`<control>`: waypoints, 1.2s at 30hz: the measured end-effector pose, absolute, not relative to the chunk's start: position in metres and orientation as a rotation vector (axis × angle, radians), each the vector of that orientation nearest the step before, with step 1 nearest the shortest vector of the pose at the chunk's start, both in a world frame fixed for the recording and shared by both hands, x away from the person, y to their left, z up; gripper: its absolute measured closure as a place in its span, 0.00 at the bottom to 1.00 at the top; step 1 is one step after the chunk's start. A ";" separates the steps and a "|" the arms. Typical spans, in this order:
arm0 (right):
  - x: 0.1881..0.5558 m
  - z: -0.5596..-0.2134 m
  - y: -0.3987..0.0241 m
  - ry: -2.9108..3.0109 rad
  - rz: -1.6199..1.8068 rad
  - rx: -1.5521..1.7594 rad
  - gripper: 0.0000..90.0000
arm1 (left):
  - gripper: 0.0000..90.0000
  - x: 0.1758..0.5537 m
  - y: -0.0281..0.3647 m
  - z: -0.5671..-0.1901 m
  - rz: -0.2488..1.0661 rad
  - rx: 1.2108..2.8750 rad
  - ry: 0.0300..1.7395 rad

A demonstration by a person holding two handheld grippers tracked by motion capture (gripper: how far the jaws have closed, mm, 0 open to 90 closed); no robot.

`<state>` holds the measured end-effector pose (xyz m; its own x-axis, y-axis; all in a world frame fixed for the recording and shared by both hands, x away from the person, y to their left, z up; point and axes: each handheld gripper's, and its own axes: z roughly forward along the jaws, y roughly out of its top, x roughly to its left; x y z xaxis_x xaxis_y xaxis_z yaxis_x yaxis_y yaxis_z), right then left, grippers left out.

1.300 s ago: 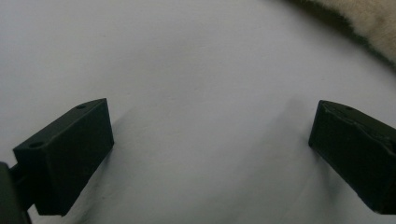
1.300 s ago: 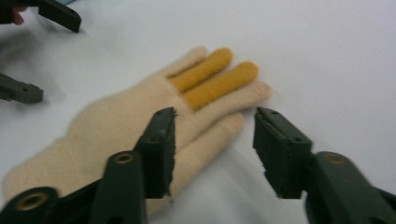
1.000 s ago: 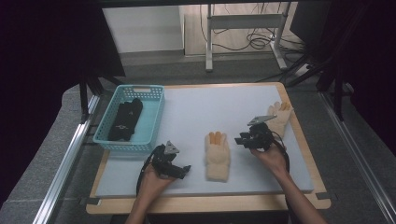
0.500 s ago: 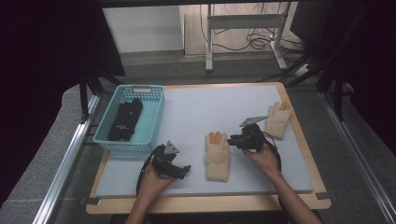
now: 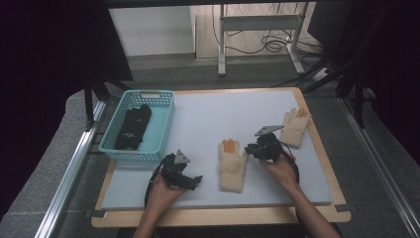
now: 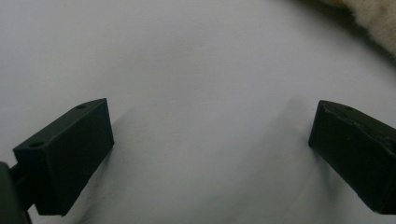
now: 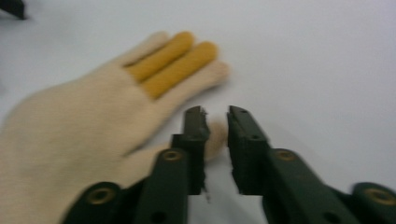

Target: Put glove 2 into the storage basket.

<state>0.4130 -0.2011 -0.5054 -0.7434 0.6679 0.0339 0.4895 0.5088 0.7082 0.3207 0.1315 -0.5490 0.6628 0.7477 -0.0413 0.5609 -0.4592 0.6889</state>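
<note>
A cream glove (image 5: 232, 166) with orange middle fingers lies flat on the white board; in the right gripper view the glove (image 7: 93, 121) lies to the left. My right gripper (image 5: 250, 148) sits at its right edge. In its own view the right gripper (image 7: 216, 126) has the glove's thumb filling the narrow gap between the jaws, which have just been closing. A second cream glove (image 5: 295, 126) lies at the far right. My left gripper (image 5: 194, 181) rests low on the board left of the near glove, and its own view shows the left gripper (image 6: 210, 140) open with nothing between its jaws.
A teal basket (image 5: 161, 126) at the board's back left holds black gloves (image 5: 133, 126). The white board (image 5: 223, 114) lies on a wooden table top. A fuzzy cream edge (image 6: 373, 18) of the near glove shows at the top right of the left gripper view.
My right gripper has moved left, away from the far-right glove, to the middle glove's thumb, and its jaws look narrower. The left hand and gripper have stayed put.
</note>
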 end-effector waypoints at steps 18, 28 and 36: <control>0.455 -0.472 -0.337 2.147 0.967 1.297 0.82 | 0.00 0.321 0.132 -0.549 0.349 2.187 1.008; 0.473 -0.489 -0.367 2.029 1.031 1.502 0.53 | 0.00 0.321 0.132 -0.549 0.350 2.187 1.008; 0.472 -0.498 -0.372 2.041 1.085 1.545 0.85 | 0.00 0.321 0.132 -0.549 0.349 2.186 1.008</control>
